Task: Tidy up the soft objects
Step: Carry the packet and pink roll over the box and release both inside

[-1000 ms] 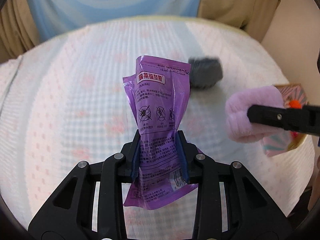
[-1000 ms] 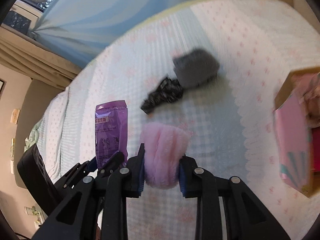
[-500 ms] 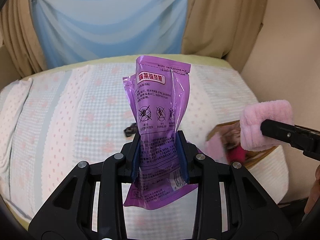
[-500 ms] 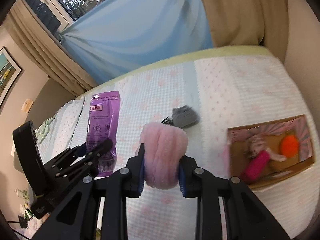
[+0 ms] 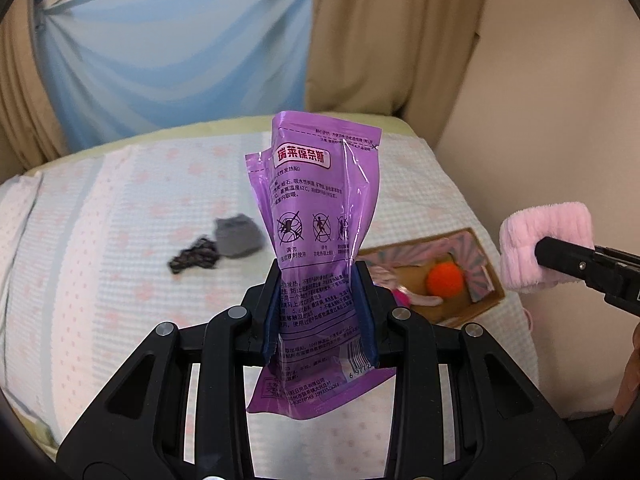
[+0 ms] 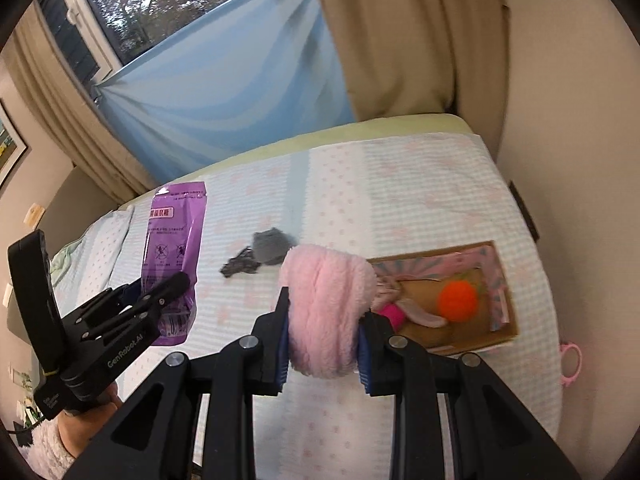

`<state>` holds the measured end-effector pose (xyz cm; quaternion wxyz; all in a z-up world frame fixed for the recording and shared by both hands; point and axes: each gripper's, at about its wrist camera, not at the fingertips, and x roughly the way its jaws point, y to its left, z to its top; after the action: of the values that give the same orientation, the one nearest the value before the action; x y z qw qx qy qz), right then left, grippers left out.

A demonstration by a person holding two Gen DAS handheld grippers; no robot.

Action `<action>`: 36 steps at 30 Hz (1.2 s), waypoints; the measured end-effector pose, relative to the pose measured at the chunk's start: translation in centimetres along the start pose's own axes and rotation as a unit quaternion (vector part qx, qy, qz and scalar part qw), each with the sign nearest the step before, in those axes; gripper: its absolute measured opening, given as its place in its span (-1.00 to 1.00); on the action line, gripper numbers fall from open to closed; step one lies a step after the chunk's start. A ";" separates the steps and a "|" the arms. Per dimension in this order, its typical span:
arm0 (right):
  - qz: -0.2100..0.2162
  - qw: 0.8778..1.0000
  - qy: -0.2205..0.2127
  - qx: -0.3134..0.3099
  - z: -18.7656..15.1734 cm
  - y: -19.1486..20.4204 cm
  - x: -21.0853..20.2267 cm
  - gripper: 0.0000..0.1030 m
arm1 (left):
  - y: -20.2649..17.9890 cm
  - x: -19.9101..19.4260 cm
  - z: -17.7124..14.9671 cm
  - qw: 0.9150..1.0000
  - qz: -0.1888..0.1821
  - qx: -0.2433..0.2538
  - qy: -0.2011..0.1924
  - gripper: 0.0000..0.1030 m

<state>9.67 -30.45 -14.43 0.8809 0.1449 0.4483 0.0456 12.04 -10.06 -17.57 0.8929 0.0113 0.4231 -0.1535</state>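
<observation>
My left gripper (image 5: 320,312) is shut on a purple plastic pouch (image 5: 320,216) and holds it upright above the bed; the pouch also shows in the right wrist view (image 6: 174,256). My right gripper (image 6: 323,344) is shut on a fluffy pink roll (image 6: 326,308), held in the air; the roll shows at the right of the left wrist view (image 5: 544,248). A cardboard box (image 6: 496,332) lies on the bed's right side with an orange pompom (image 6: 457,301) and pink soft items in it.
A grey soft piece (image 5: 238,236) and a dark lacy piece (image 5: 194,254) lie on the white dotted bedspread (image 5: 100,240). A beige wall (image 5: 552,100) runs along the bed's right side. Blue and tan curtains hang behind. A pink ring (image 6: 570,362) hangs off the bed edge.
Both grippers have lifted and pulled back from the bed with their objects still held. The box with the orange pompom has come into fuller view.
</observation>
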 end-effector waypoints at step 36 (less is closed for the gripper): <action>-0.072 0.961 0.216 0.156 -0.8 -20.7 17.1 -0.02 | -14.8 25.8 -2.6 0.947 -0.033 0.210 0.239 0.86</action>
<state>18.19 -46.43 -34.27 0.7303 0.2343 0.6390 -0.0586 21.27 -30.59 -37.23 0.7373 0.2212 0.5823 -0.2614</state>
